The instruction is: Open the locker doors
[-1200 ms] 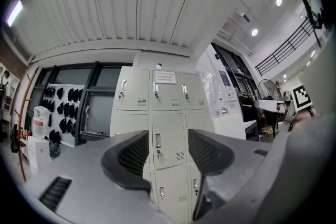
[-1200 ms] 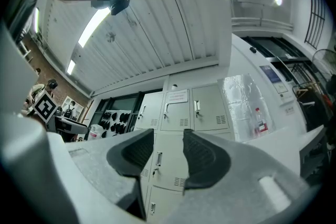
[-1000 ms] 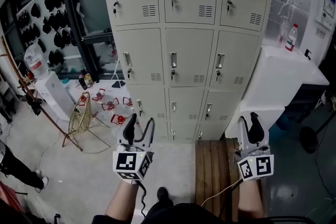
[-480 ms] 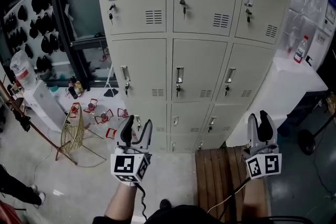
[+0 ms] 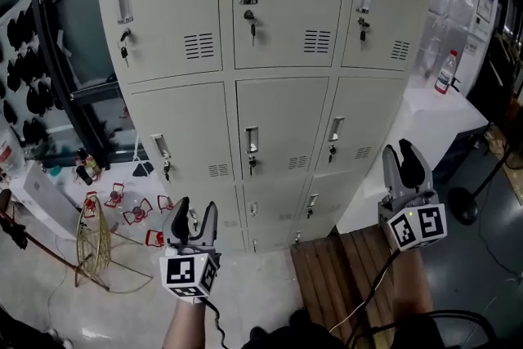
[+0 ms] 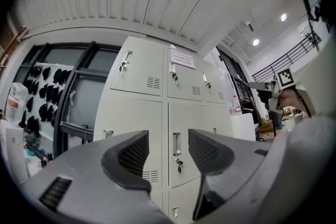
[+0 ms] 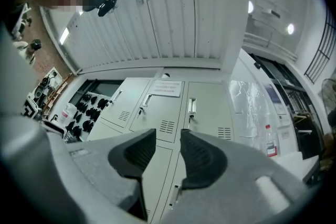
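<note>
A grey bank of lockers [image 5: 270, 53] fills the head view, and every door I can see is closed, with keys hanging under the handles. My left gripper [image 5: 189, 217] is open and empty, low in front of the bottom-left doors and below the middle-left door's handle [image 5: 161, 146]. My right gripper [image 5: 406, 158] is raised beside the lockers' right edge, near the middle-right handle [image 5: 336, 129]. Its jaws have just been closing to a narrow gap with nothing between them. The left gripper [image 6: 168, 152] faces the middle-row doors [image 6: 178, 144]; the right gripper [image 7: 168, 147] looks up at the top row [image 7: 205, 107].
A white counter [image 5: 425, 118] with a bottle [image 5: 445, 72] stands right of the lockers. A wooden pallet [image 5: 343, 274] lies on the floor below it. At left are a black window frame [image 5: 57, 53], a wire stand [image 5: 90, 245] and red items [image 5: 135, 208].
Both grippers have moved toward the lockers, which now fill more of the head view. The right gripper has risen and its jaws stand closer together. All doors stay closed.
</note>
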`<state>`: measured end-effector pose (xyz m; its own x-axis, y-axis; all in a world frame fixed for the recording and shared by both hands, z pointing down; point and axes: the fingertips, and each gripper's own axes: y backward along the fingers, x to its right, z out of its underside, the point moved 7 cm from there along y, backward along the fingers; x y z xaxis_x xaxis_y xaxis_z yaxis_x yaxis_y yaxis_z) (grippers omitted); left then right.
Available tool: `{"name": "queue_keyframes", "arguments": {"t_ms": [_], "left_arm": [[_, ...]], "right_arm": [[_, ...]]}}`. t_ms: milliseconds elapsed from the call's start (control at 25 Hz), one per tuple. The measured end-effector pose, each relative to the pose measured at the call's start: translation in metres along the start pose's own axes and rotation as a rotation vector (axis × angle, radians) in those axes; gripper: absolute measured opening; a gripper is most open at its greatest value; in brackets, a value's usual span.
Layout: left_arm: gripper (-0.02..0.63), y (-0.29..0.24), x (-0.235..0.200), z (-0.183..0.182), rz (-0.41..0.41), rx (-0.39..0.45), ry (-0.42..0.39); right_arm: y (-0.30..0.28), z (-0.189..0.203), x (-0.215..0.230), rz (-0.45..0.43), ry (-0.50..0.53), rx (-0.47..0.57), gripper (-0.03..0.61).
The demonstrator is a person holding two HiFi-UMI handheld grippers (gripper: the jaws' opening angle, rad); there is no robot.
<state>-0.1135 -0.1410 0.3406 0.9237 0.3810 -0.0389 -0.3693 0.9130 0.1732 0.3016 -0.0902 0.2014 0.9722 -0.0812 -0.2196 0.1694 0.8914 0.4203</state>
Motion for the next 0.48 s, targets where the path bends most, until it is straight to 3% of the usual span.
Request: {"name": "queue_keyframes", "arguments": {"t_ms": [240, 480], "left_arm": [[0.233, -0.029, 0.002, -0.02, -0.052, 0.044, -0.036], [0.233, -0.046, 0.008, -0.025, -0.112, 0.047, -0.08]], "right_arm": [[-0.074, -0.007, 0.052, -0.058, 0.018, 0.041, 0.146], [-0.144, -0.019, 0.091, -0.07, -0.037, 0.09, 0.146]]}}
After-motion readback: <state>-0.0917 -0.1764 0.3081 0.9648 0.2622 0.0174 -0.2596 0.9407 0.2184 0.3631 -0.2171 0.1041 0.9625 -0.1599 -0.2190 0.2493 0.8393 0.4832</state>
